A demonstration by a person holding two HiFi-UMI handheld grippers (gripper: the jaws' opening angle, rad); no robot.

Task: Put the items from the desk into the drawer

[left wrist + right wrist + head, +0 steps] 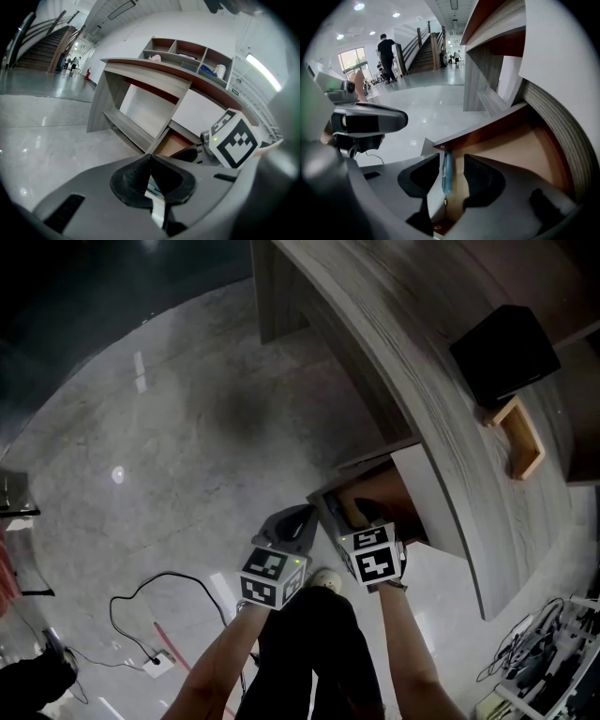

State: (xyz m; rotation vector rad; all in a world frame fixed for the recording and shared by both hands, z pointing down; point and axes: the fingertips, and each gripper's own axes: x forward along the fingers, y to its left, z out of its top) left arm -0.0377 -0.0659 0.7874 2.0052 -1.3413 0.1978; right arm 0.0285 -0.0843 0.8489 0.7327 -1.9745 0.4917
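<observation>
We have both tools low in front of the bench (422,352), at its open drawer (380,486). The right tool (361,512) points steeply down into the drawer, and its jaws are released and stand wide apart. A thin blue item (447,173) stands on edge between them, inside the drawer and close against its side wall. Neither pad presses on it, though it sits nearer the left-hand pad. The left tool (298,519) hangs just beside the right one, outside the drawer and over the floor (187,427). Its jaws are clenched, with the tips meeting. A pale sliver with blue marks shows in the slit below the tips, and we cannot tell what it is. A black box (506,352) sits on the bench top.
</observation>
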